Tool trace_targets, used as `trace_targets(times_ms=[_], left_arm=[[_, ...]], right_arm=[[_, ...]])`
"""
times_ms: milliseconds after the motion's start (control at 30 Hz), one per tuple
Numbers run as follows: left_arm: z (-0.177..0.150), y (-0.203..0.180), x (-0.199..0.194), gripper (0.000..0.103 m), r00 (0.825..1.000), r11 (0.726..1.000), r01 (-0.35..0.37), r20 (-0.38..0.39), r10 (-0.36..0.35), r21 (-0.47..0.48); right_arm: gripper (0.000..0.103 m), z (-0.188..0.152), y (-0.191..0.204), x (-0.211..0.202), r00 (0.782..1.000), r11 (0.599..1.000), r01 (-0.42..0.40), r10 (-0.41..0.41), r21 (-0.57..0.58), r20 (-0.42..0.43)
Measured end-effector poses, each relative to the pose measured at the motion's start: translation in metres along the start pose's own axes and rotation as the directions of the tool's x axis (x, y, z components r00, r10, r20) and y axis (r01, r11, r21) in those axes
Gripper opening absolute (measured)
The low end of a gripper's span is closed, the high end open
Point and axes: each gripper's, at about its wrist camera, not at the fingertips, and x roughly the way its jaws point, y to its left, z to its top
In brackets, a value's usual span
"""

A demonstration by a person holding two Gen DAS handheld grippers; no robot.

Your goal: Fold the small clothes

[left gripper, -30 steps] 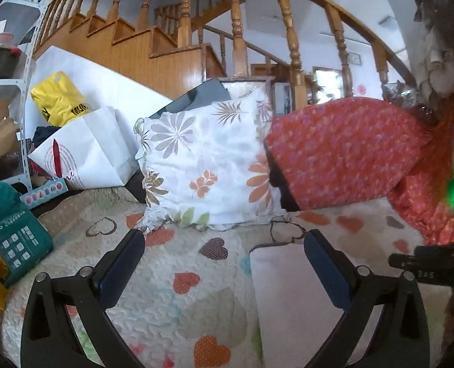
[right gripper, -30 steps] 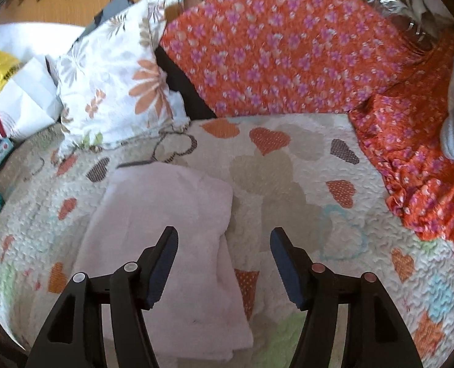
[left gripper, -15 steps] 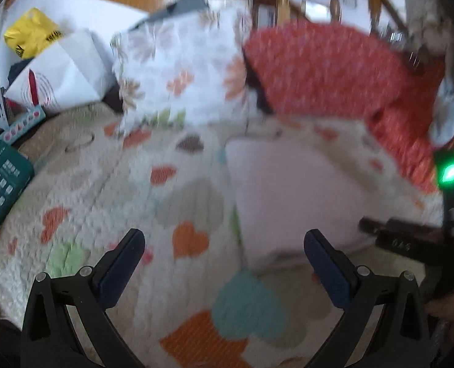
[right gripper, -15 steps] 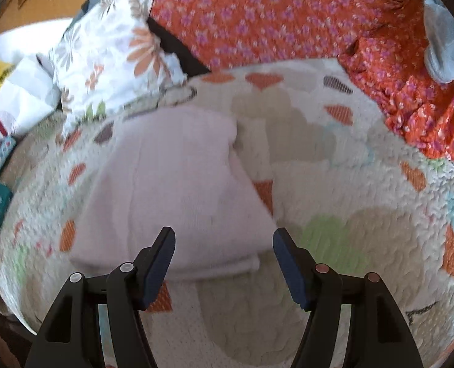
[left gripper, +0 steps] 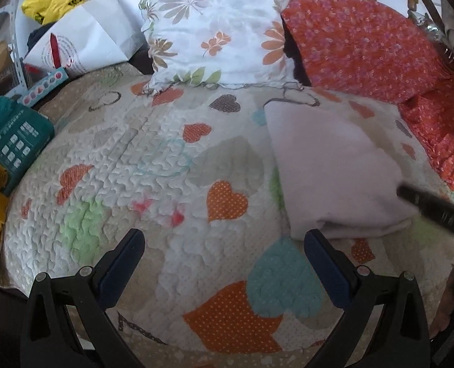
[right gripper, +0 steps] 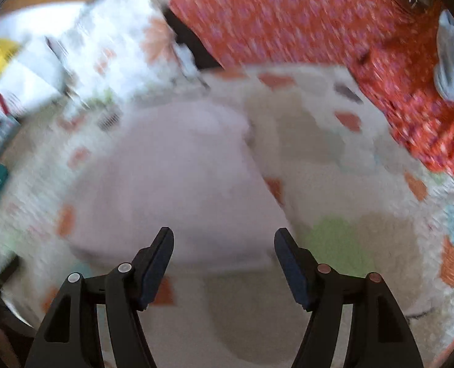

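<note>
A pale pink folded garment [left gripper: 331, 168] lies flat on the heart-patterned quilt [left gripper: 165, 165]. In the left wrist view it sits right of centre, its near folded edge just beyond my right fingertip. My left gripper [left gripper: 224, 245] is open and empty, above the quilt to the left of the garment. In the blurred right wrist view the garment [right gripper: 178, 184] fills the centre. My right gripper [right gripper: 224, 245] is open and empty, its fingertips over the garment's near edge. Part of the right gripper [left gripper: 432, 208] shows at the right of the left wrist view.
A floral pillow [left gripper: 221, 33] and an orange flowered cover [left gripper: 359, 46] stand at the back. A white paper bag [left gripper: 79, 43], a yellow bag [left gripper: 49, 3] and a teal box [left gripper: 15, 135] lie at the left. A grey sock [right gripper: 451, 61] rests on the orange cloth.
Both grippers have tilted downward and drawn back toward the near edge of the quilt. The garment now lies farther ahead. Both stay open and empty.
</note>
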Motion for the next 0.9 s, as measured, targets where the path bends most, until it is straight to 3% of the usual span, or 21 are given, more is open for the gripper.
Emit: trace_targets(times_ms=[67,133,167,233,333,400,600,800,900], left_arm=[[-0.005,0.001,0.004,0.103,0.999,0.999,-0.031,0.029,0.030,0.030],[-0.013,0.006,0.013,0.103,0.997,0.997,-0.071,0.030,0.070,0.030],[-0.013,0.011,0.020,0.103,0.998,0.998,-0.065,-0.011,0.065,0.009],[-0.009,0.020,0.027,0.103,0.998,0.999,0.013,-0.060,-0.015,-0.044],[-0.010,0.029,0.025,0.103,0.999,0.998,-0.035,-0.034,0.033,-0.042],[-0.011,0.035,0.026,0.103,0.998,0.998,-0.040,-0.044,0.038,-0.049],[-0.011,0.045,0.042,0.103,0.990,0.994,-0.055,-0.136,0.042,-0.099],[-0.011,0.028,0.045,0.103,0.990,0.997,-0.022,-0.143,0.012,-0.069],[-0.014,0.013,0.049,0.103,0.988,0.999,0.000,-0.154,-0.005,-0.038]], right_arm=[[0.071,0.008,0.018,0.001,0.997,0.997,-0.079,0.079,-0.006,0.028],[0.062,0.010,0.044,0.013,0.994,0.993,-0.109,0.110,-0.046,0.022],[0.061,0.009,0.058,0.021,0.993,0.990,-0.118,0.119,-0.076,0.012],[0.060,0.005,0.082,0.037,0.992,0.983,-0.127,0.126,-0.132,-0.014],[0.061,-0.011,0.108,0.065,0.989,0.969,-0.096,0.066,-0.228,-0.136],[0.065,-0.018,0.116,0.065,0.993,0.946,-0.048,0.009,-0.320,-0.122],[0.073,-0.022,0.094,0.064,0.972,0.938,0.009,-0.090,-0.347,-0.217],[0.073,-0.030,0.083,0.044,0.973,0.925,0.036,-0.119,-0.378,-0.197],[0.074,-0.024,0.063,0.035,0.979,0.946,0.040,-0.102,-0.323,-0.176]])
